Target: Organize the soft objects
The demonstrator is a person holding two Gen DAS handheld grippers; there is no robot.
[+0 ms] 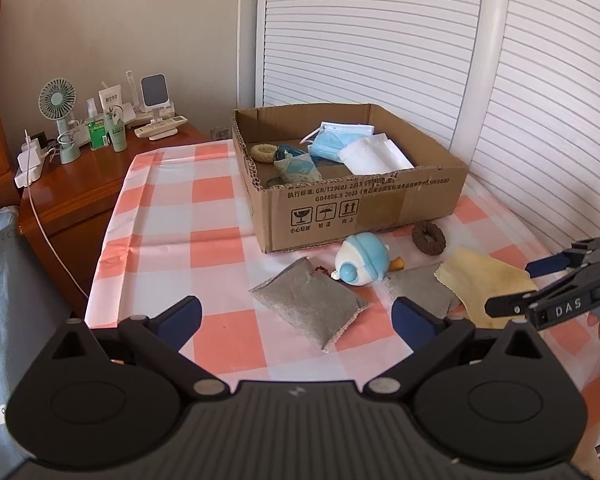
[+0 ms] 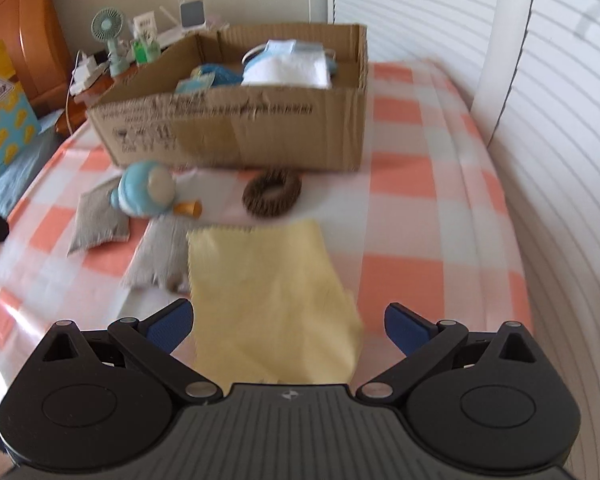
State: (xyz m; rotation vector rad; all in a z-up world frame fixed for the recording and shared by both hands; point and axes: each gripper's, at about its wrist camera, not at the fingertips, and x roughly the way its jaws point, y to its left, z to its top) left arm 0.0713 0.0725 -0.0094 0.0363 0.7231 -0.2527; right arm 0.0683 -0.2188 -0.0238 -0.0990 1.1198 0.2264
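- Right wrist view: the right gripper has its jaws spread wide and holding nothing, with the yellow cloth lying flat on the checkered cloth directly between and ahead of them, its long axis running away from the jaws toward the cardboard box
- Left wrist view: the left gripper also has its jaws released, hovering just short of the grey pouch, which lies ahead and between them
- I judge the right hand nearer the yellow cloth, the left nearer the grey pouch
- Beyond the cloth sit a brown ring and a blue-and-white plush toy, both close to the box wall
- Inside the box: face masks, a white packet, a pale ring and a patterned pouch
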